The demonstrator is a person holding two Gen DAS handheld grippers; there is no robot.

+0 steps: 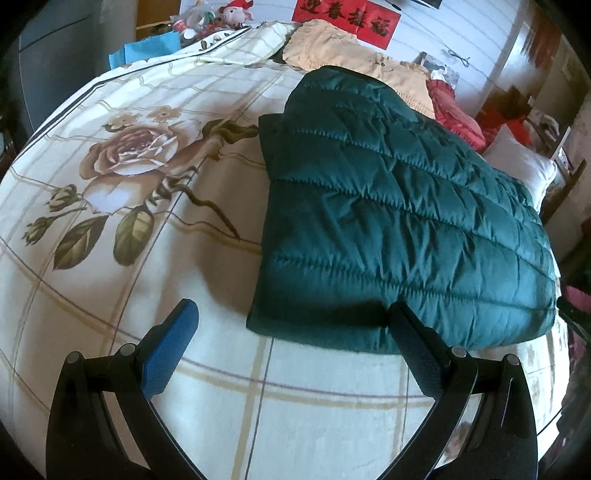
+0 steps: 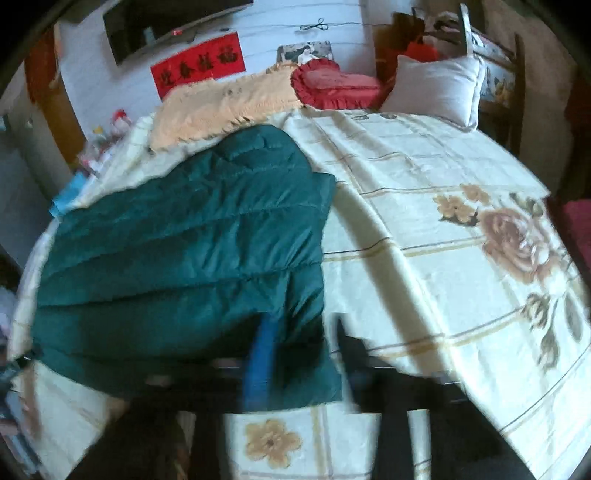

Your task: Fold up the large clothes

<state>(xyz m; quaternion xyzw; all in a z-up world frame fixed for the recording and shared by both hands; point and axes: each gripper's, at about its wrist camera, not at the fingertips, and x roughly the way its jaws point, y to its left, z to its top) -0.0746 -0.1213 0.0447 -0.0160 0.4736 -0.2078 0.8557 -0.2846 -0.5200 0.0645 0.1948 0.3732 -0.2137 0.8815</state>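
A dark green quilted jacket [image 1: 399, 221] lies folded into a rough rectangle on a cream floral bedspread [image 1: 129, 184]. My left gripper [image 1: 291, 325] is open and empty, just in front of the jacket's near edge; its right finger touches or overlaps that edge. In the right wrist view the jacket [image 2: 184, 251] lies at the left. My right gripper [image 2: 303, 343] is blurred, open, over the jacket's near right corner; its blue left finger [image 2: 260, 365] stands against the fabric.
A peach knitted blanket [image 1: 354, 55], a red ruffled cushion [image 2: 332, 83] and a white pillow [image 2: 436, 88] lie at the bed's far end. Clutter and a toy [image 1: 232, 11] sit on a stand beyond the bed.
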